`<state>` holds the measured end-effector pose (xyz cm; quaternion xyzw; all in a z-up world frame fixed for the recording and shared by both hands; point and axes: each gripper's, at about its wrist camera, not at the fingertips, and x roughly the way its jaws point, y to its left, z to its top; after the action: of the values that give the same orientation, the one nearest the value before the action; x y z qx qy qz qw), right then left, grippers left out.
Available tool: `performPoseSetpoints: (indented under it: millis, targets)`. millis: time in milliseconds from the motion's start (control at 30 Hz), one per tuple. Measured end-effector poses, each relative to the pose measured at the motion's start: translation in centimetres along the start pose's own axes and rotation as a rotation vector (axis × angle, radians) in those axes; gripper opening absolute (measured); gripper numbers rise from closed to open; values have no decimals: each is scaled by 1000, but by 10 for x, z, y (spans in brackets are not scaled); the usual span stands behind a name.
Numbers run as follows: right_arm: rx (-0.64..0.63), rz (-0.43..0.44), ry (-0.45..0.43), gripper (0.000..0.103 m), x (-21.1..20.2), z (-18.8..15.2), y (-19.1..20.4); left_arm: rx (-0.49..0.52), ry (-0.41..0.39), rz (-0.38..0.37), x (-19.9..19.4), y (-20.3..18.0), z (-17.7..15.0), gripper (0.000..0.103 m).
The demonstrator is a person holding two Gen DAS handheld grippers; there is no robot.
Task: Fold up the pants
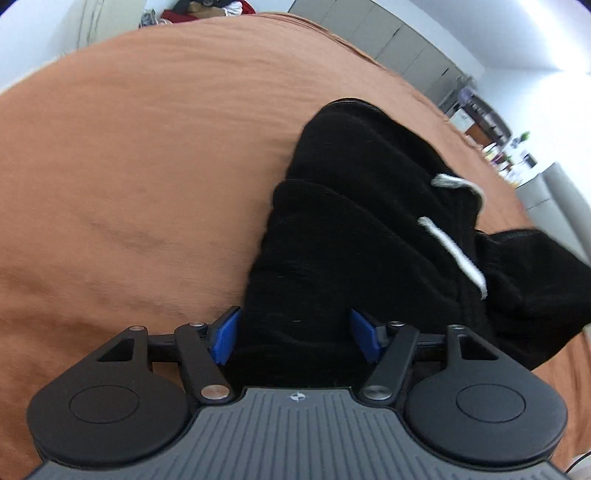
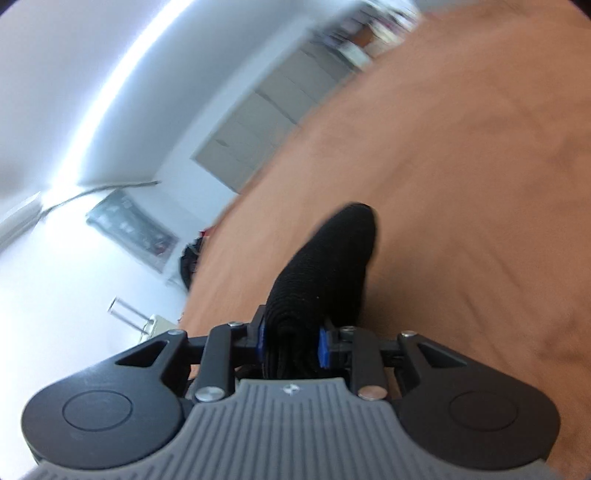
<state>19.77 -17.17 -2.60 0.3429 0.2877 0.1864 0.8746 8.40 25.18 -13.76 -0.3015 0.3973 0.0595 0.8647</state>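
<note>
Near: left gripper (image 1: 295, 338) jaws wide, black pants (image 1: 354, 236) bunched between the blue pads, grip unclear. Right gripper (image 2: 291, 341) narrow, clamped on a fold of the pants (image 2: 325, 266). Pants lie on an orange bedspread (image 1: 147, 166), white drawstring (image 1: 458, 251) showing. Far: grey cabinets (image 1: 399, 44), clothes pile (image 1: 207, 9), white walls.

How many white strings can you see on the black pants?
2. One white string curls near the far end of the black pants; the other white string runs straight, nearer the camera. Folds may hide more.
</note>
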Motion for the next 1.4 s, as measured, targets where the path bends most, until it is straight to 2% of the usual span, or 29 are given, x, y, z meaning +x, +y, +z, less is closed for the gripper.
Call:
performPoseSetpoints:
  millis: [133, 267, 433, 533, 700, 833, 867, 933, 1000, 1067, 1167, 1267, 1333, 1400]
  targets:
    - [-339, 88, -27, 21, -1, -21, 94, -8, 6, -23, 0, 0, 4, 73]
    - [-699, 176, 35, 21, 14, -76, 172, -45, 13, -71, -3, 13, -3, 73]
    - [-1052, 277, 147, 21, 34, -161, 223, -86, 21, -113, -8, 26, -5, 74]
    - [-1189, 303, 237, 22, 47, -200, 232, -124, 29, -141, -14, 41, -6, 74]
    - [-1215, 271, 298, 23, 71, -223, 214, -163, -13, -100, -52, 69, -11, 72]
    - [-1250, 261, 376, 24, 89, -244, 194, -202, -66, -118, -79, 80, -8, 76]
    - [-1280, 255, 383, 28, 94, -252, 185, -208, -78, -134, -85, 80, -6, 76]
    - [-1309, 271, 388, 41, 96, -264, 180, -211, -98, -163, -94, 77, -3, 80]
    - [-1305, 299, 400, 63, 93, -266, 182, -197, -111, -196, -101, 70, 1, 83]
    - [-1289, 313, 393, 66, 80, -261, 181, -169, -111, -225, -103, 61, 5, 84]
    - [-1229, 340, 368, 61, 53, -240, 171, -126, -98, -245, -99, 49, 9, 86]
    - [-1116, 392, 361, 61, 28, -205, 157, -101, -69, -305, -94, 43, 9, 86]
    - [-1055, 393, 353, 59, 14, -179, 143, -99, -59, -344, -93, 40, 8, 86]
    - [-982, 377, 343, 56, 13, -153, 132, -92, -54, -346, -90, 36, 5, 86]
